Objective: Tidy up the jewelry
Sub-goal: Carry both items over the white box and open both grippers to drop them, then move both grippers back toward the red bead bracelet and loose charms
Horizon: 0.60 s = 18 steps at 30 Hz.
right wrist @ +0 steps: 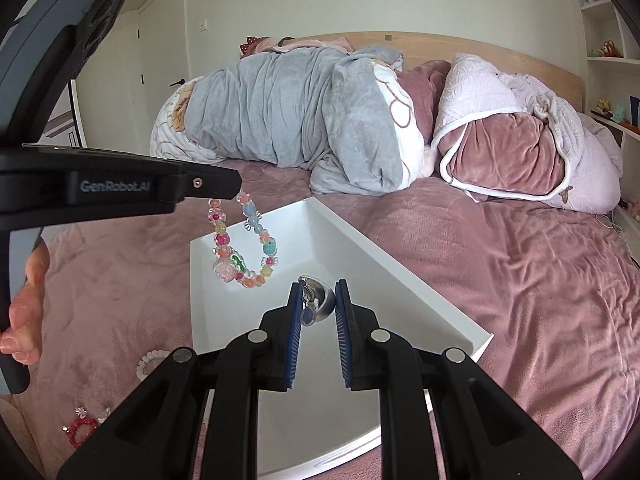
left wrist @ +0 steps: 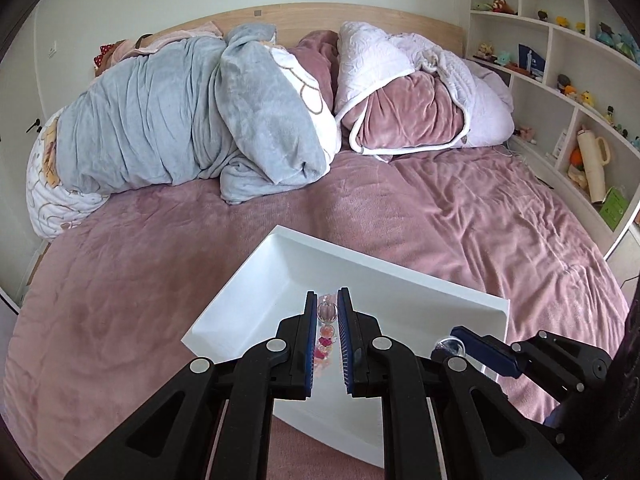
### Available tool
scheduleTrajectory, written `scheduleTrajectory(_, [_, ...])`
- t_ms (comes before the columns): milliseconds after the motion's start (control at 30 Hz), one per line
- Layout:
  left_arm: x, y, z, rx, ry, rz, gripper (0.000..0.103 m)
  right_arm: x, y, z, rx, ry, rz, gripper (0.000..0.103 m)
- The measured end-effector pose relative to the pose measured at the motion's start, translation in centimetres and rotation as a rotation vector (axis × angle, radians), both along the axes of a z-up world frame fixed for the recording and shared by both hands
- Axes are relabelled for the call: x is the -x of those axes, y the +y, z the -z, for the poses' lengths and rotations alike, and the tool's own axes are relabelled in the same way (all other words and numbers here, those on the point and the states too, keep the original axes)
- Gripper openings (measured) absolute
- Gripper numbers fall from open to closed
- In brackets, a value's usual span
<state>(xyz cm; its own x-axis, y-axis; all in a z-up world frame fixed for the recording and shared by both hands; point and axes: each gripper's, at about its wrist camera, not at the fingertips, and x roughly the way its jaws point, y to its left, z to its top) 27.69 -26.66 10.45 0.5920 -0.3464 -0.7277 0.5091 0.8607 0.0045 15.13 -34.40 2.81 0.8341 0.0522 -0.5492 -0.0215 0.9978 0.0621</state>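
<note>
A white tray [left wrist: 256,280] lies on the pink bed; it also shows in the right wrist view [right wrist: 400,272]. My left gripper [left wrist: 327,298] is shut on a colourful beaded bracelet [left wrist: 327,312] and holds it above the tray. In the right wrist view the bracelet [right wrist: 240,256] hangs in a loop from the left gripper [right wrist: 224,188]. My right gripper [right wrist: 319,292] is shut on a silvery round jewelry piece [right wrist: 320,300] over the tray. The right gripper [left wrist: 456,340] also shows in the left wrist view with the shiny piece [left wrist: 450,347].
A white beaded bracelet [right wrist: 150,362] and a red beaded bracelet [right wrist: 80,432] lie on the bed left of the tray. Bundled grey [left wrist: 180,120] and pink [left wrist: 420,112] duvets lie at the headboard. Shelves [left wrist: 568,80] with toys stand on the right.
</note>
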Motion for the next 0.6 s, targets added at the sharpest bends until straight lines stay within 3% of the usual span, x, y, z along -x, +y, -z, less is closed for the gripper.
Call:
scheduleTrajectory(167, [-1.5,-0.6,2.4,-0.022,0.031,-0.021,0.02,-0.9,-0.2,1.1,0.009,0.022,0.01,0.019])
scheduleTrajectory(267, [-1.6,-0.3,2.6,-0.021,0.008,-0.033,0.045,-1.1,0.1,1.2,0.039,0.015,0.017,0.022])
scheduleTrajectory(333, [-1.4,0.2,2.5,-0.009,-0.012,-0.044,0.053,-1.0,0.3,1.0,0.057,-0.009,0.024,0.045])
scheduleTrajectory(400, [-1.1,0.9,2.1,0.002,-0.027,-0.058,0.055,-0.6,0.6,0.6,0.072,-0.048,0.034,0.056])
scheduleTrajectory(433, [-0.9,1.4,1.9,0.006,-0.039,-0.068,0.057,-0.5,0.7,0.4,0.074,-0.061,0.033,0.059])
scheduleTrajectory(500, [-0.3,2.9,1.1,0.02,-0.068,-0.097,0.074,-0.2,0.9,0.0,0.079,-0.087,0.033,0.062])
scheduleTrajectory(600, [1.1,6.1,-0.4,0.042,-0.13,-0.14,0.078,0.5,1.4,-0.5,0.066,-0.123,0.016,0.068])
